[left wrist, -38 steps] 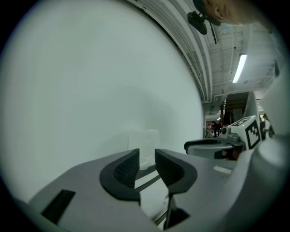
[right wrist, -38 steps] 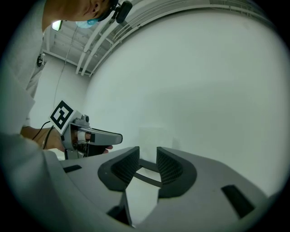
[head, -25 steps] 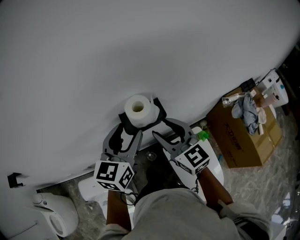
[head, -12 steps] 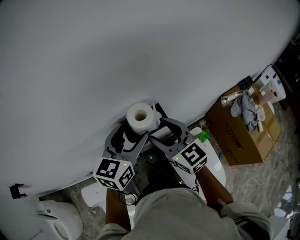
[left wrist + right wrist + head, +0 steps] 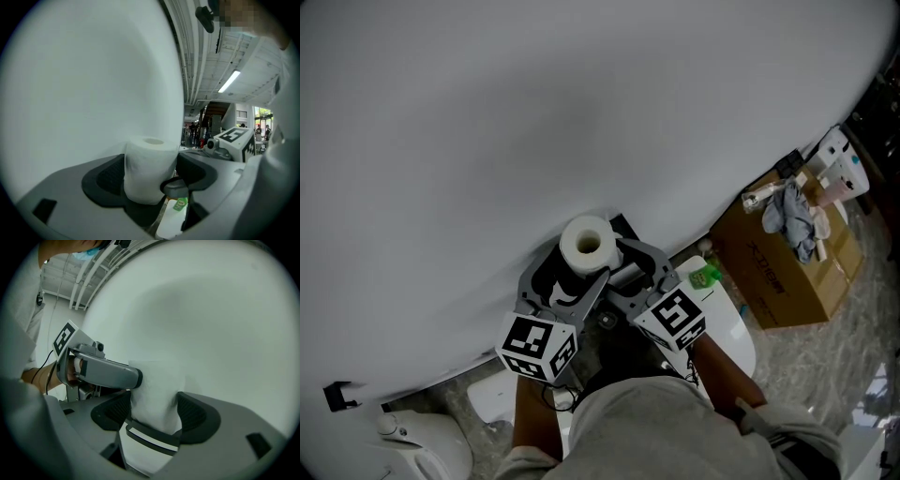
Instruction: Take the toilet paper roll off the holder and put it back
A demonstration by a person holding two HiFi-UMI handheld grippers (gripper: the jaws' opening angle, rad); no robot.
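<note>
A white toilet paper roll (image 5: 586, 246) stands upright on a black holder (image 5: 623, 228) against the white wall. Both grippers reach in from below and straddle it. My left gripper (image 5: 564, 281) has the roll (image 5: 150, 168) between its two pads, and its jaws are opening. My right gripper (image 5: 630, 268) comes from the right, also with the roll (image 5: 157, 394) between its pads, and its jaws are opening too. A dark holder bar (image 5: 150, 437) crosses under the roll. One left gripper finger (image 5: 108, 373) lies against the roll's left side.
The curved white wall (image 5: 534, 112) fills the far side. To the right, a cardboard box (image 5: 787, 281) holds a grey cloth (image 5: 792, 220). A green-capped bottle (image 5: 705, 277) rests on a white fixture (image 5: 731, 337). Another white fixture (image 5: 422, 441) sits at lower left.
Both grippers have moved forward toward the wall and spread their jaws. Their fingers, which were short of the roll before, now flank it on both sides.
</note>
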